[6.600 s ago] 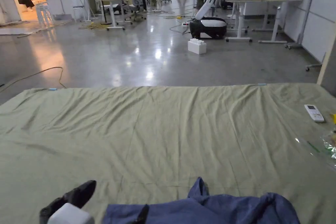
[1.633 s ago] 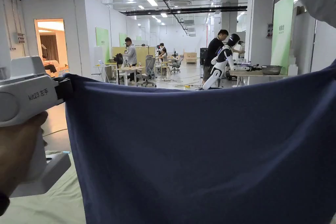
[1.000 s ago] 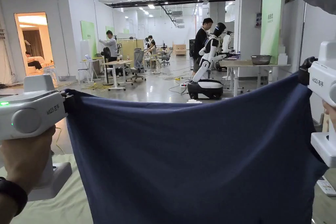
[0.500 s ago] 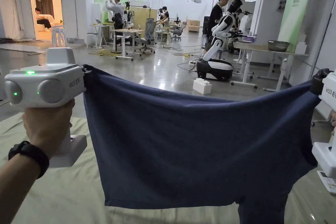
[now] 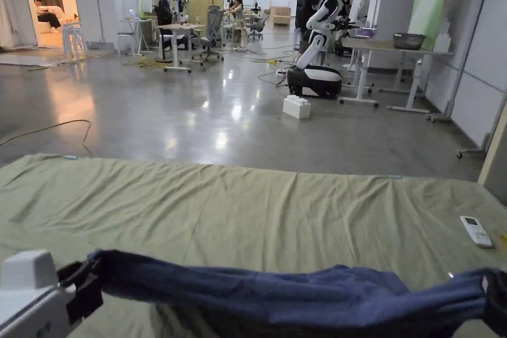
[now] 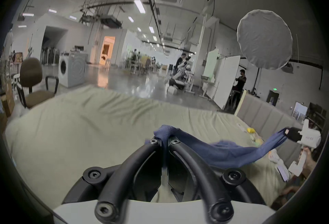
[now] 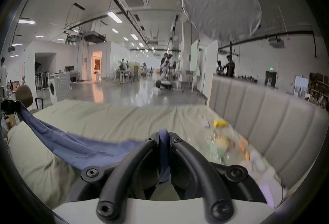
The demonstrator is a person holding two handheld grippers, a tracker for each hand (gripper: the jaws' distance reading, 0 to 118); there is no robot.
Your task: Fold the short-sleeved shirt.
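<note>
The dark blue shirt [image 5: 277, 294] hangs stretched between both grippers, low over the green sheet [image 5: 247, 205] at the near edge of the head view. My left gripper [image 5: 81, 279] is shut on the shirt's left end; in the left gripper view its jaws [image 6: 164, 140] pinch a bunched blue edge [image 6: 167, 130]. My right gripper [image 5: 490, 294] is shut on the right end; in the right gripper view the cloth [image 7: 164, 139] passes between its closed jaws [image 7: 164, 139]. The shirt [image 7: 80, 147] sags in the middle and its lower part is hidden below the frame.
A white remote [image 5: 476, 231] lies on the sheet at the right. Yellow and mixed small items [image 7: 219, 123] sit near the padded grey headboard [image 7: 267, 121]. Beyond the bed: glossy floor, a white block [image 5: 296, 106], a humanoid robot [image 5: 317, 57], desks and people.
The shirt, held high and spread half a second ago, has come down low over the sheet with both grippers still shut on it. The head camera has tilted downward.
</note>
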